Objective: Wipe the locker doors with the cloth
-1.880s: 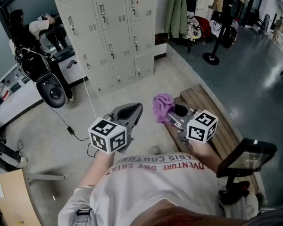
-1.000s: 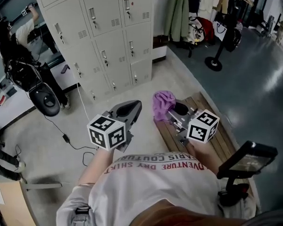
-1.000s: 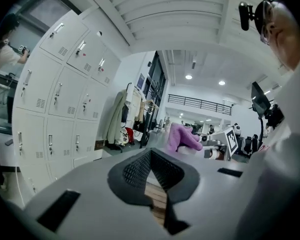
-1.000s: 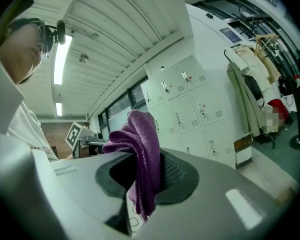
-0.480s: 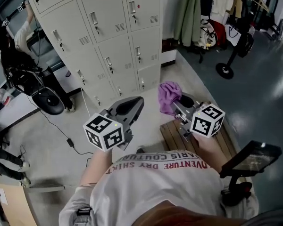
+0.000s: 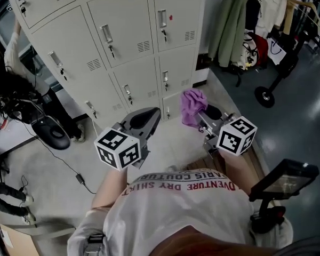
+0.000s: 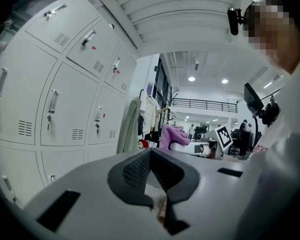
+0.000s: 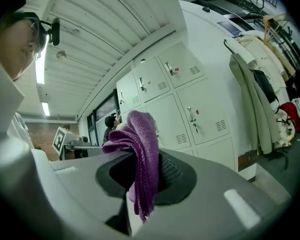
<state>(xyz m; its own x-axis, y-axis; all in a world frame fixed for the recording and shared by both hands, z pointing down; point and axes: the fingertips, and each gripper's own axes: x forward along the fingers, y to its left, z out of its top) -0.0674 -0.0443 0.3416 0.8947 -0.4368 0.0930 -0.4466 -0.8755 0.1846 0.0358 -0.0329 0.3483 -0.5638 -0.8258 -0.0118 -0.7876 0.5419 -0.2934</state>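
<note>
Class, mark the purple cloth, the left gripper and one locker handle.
purple cloth (image 6: 192, 103), head view, bunched top fold.
left gripper (image 6: 153, 115), head view, between its fingertips.
locker handle (image 6: 162, 19), head view, metal bar.

Grey lockers (image 6: 122, 47) stood across upper left, doors shut, each with handle and vent slots. In front of lower doors: left gripper (image 6: 145, 119), jaws together, marker cube toward camera. Beside it, right gripper (image 6: 201, 112) clamped on purple cloth (image 6: 191, 104); cloth bunched above tips, close to bottom locker door, contact unclear. Coats (image 6: 232, 20) hung right of lockers. Cable (image 6: 64, 164) trailed over floor at left. Screen on mount (image 6: 284, 179) sat lower right.
</note>
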